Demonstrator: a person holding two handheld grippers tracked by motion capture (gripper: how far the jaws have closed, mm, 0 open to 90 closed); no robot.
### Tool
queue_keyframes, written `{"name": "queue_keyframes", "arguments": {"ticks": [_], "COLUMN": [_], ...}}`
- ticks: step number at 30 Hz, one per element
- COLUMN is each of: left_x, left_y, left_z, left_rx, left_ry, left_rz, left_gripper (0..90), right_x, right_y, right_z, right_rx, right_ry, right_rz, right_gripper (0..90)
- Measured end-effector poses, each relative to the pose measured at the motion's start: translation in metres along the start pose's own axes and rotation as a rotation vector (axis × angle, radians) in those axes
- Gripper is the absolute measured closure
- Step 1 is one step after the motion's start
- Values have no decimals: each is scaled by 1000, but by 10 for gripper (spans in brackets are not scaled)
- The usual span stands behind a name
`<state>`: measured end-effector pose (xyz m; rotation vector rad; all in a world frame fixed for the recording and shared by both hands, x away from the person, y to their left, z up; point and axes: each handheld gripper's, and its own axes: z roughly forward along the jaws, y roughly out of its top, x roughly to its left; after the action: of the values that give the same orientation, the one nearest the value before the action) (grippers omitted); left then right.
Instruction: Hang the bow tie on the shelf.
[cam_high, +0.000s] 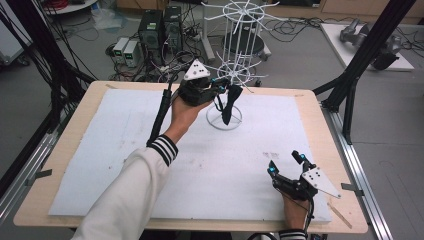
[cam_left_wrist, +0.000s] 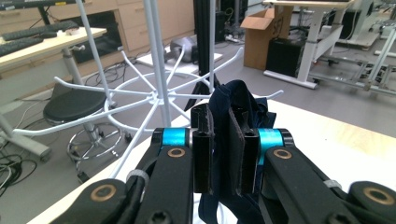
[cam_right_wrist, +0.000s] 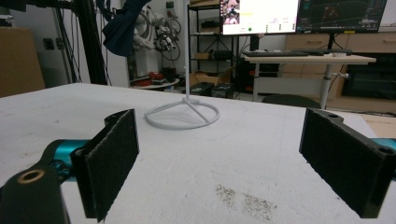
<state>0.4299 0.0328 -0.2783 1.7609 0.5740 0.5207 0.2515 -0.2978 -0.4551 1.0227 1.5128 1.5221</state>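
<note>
**Dark sock held up at the white wire rack**

A dark navy sock (cam_high: 229, 104) hangs limp and lengthwise beside the pole of the white wire rack (cam_high: 235, 40), its lower end dangling above the rack's ring base — the base rests on the white foam mat at the far middle of the table. In the left gripper view the sock's (cam_left_wrist: 236, 105) bunched upper fabric is pinched between the jaws of the left gripper (cam_left_wrist: 220, 154), just beside the rack's (cam_left_wrist: 154, 98) spoked arms.
</note>
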Motion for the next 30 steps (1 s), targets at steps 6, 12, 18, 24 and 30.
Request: {"name": "queue_keyframes", "arguments": {"ticks": [6,12,18,24,30], "left_x": [2,5,8,11,14], "left_y": [6,7,6,7,8], "left_z": [4,7,8,7,7], "left_rx": [31,87,115,120,132], "left_ry": [19,35,39,48,42], "left_rz": [-13,-45,-70,-92,-135], "left_gripper": [809,808,800,754,692], "right_x": [0,0,0,0,0], "right_y": [0,0,0,0,0], "right_z": [0,0,0,0,0], "right_rx": [1,1,3,2,2], "right_ry": [0,1,2,2,2], "right_rz": [1,2,2,2,2], "right_gripper": [110,110,110,110,110]}}
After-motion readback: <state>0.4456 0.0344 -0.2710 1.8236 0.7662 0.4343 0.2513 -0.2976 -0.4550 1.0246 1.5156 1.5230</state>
